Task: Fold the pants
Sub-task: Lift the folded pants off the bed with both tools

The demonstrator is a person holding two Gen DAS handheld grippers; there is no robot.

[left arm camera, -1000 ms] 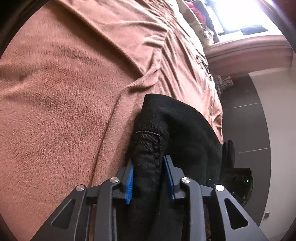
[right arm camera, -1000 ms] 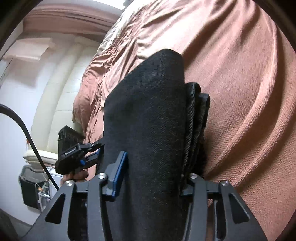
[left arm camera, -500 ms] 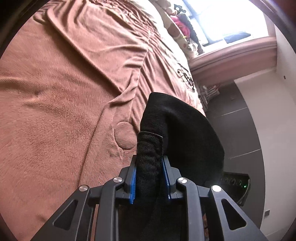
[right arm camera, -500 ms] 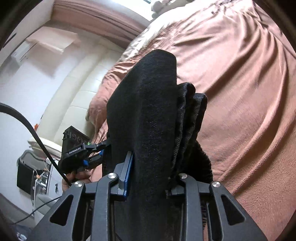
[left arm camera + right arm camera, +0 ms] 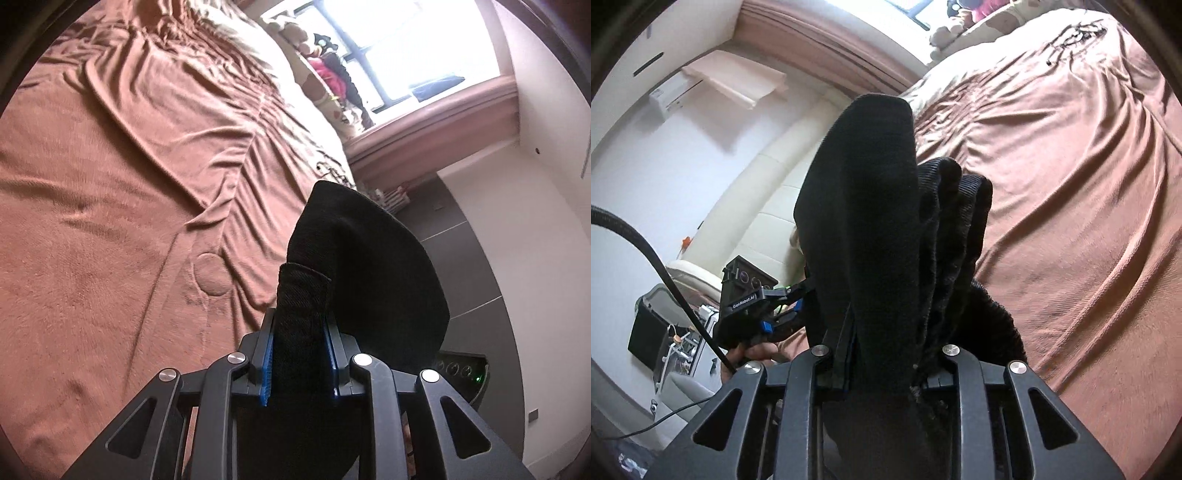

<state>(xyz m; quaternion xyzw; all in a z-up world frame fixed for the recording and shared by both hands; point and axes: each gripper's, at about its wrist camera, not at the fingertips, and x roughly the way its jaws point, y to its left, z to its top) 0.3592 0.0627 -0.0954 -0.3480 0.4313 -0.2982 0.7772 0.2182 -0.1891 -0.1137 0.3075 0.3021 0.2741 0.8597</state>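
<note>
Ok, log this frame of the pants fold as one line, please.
left hand-held gripper: shut on black pants | right hand-held gripper: closing on pants | pants: above brown bedspread

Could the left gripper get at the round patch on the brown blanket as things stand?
Probably not: the left gripper is shut on the black pants, so its fingers are full. The round patch lies bare on the blanket ahead, nothing covering it.
</note>
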